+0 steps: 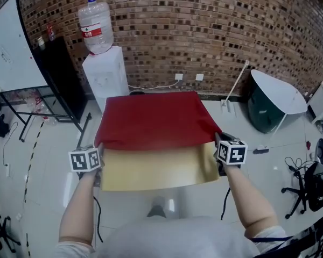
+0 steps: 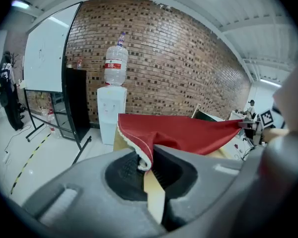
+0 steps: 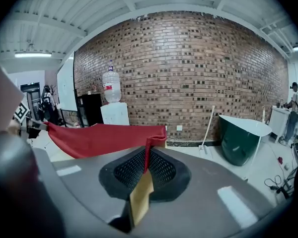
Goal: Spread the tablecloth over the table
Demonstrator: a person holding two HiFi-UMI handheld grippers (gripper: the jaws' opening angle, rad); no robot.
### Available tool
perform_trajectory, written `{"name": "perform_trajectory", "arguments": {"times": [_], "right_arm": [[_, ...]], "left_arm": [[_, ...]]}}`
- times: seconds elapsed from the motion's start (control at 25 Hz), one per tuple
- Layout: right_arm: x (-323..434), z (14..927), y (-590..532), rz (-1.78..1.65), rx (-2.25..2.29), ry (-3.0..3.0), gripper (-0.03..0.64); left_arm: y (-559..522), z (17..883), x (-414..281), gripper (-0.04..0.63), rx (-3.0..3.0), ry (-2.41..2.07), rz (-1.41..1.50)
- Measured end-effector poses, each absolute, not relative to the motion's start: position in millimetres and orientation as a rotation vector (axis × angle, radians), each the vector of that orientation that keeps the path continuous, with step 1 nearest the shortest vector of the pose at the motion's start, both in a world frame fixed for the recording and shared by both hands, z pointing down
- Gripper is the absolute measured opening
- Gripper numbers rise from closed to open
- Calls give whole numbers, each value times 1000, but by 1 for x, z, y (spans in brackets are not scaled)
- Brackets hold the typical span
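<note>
A red tablecloth (image 1: 153, 120) with a tan underside (image 1: 156, 168) hangs stretched between my two grippers over the table, which it hides. My left gripper (image 1: 97, 157) is shut on the cloth's near left corner, and my right gripper (image 1: 218, 152) is shut on its near right corner. In the left gripper view the red cloth (image 2: 188, 130) runs away from the pinched corner at the left gripper (image 2: 148, 170). In the right gripper view the cloth (image 3: 104, 138) spreads to the left of the right gripper (image 3: 145, 170). The tan side folds down at the near edge.
A white water dispenser (image 1: 103, 77) with a bottle (image 1: 95, 28) stands behind the table against the brick wall. A whiteboard (image 1: 11, 47) and a black cabinet (image 1: 62, 74) stand at the left. A green and white tub (image 1: 272, 104) stands at the right, with cables and a chair (image 1: 309, 184) near it.
</note>
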State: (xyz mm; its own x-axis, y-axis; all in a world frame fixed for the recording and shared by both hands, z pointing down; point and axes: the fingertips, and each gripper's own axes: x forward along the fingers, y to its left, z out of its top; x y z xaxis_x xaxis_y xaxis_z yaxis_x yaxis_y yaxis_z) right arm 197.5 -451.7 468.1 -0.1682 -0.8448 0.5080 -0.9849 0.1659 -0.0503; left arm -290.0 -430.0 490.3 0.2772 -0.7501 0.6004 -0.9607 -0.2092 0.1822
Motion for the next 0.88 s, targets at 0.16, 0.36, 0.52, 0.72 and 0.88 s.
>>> {"name": "perform_trajectory", "arguments": {"times": [0.16, 0.36, 0.52, 0.72, 0.88], "right_arm": [[199, 476, -408, 493, 1737, -2072, 8], [200, 492, -371, 502, 1735, -2054, 8], [207, 506, -341, 519, 1722, -2031, 8], [214, 532, -317, 552, 1704, -1994, 8], [219, 555, -307, 625, 1706, -1969, 8]], "left_arm": [[-388, 509, -283, 9, 1998, -1509, 505], [-350, 533, -284, 9, 1944, -1503, 486], [-319, 547, -278, 9, 1913, -1493, 477], [-295, 569, -279, 11, 1888, -1458, 461], [-285, 587, -279, 11, 1850, -1426, 462]]}}
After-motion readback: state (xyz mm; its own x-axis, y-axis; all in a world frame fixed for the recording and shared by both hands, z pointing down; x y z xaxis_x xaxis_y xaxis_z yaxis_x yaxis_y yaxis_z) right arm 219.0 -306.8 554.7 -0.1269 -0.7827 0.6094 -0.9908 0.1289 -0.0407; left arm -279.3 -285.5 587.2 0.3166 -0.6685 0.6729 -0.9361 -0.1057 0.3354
